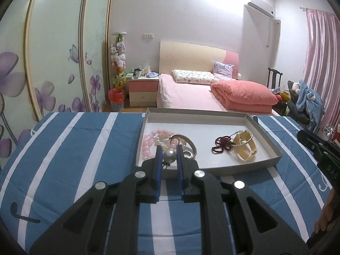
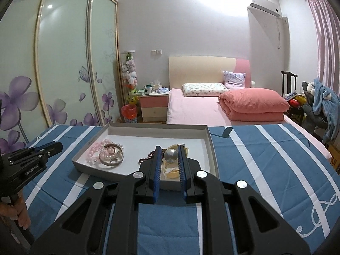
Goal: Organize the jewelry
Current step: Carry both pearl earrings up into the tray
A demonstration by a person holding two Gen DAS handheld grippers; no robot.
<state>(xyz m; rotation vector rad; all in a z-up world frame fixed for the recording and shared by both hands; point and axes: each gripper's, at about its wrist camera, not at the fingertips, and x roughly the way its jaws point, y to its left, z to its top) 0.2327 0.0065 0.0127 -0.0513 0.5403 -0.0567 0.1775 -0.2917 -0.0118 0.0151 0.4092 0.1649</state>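
Note:
A shallow grey tray [image 1: 274,146] [image 2: 212,146] lies on a blue and white striped cloth. In it lie pink and white bead bracelets [image 1: 154,140] [image 2: 99,150], a silver bangle [image 1: 189,144] [image 2: 111,160], a dark red bead string [image 1: 222,143] [image 2: 146,158] and a cream bangle [image 1: 244,146] [image 2: 172,173]. My left gripper [image 1: 169,148] is shut on a silver pearl earring [image 1: 169,156] over the tray's near left edge. My right gripper [image 2: 169,148] is shut on a matching pearl earring [image 2: 171,155] above the cream bangle.
The striped cloth [image 1: 74,159] covers the table to both sides of the tray. Behind stand a pink bed [image 1: 191,93], a nightstand [image 1: 143,89], a red bin [image 1: 116,98] and wardrobe doors [image 1: 53,63]. A chair with clothes [image 2: 318,106] stands at the right.

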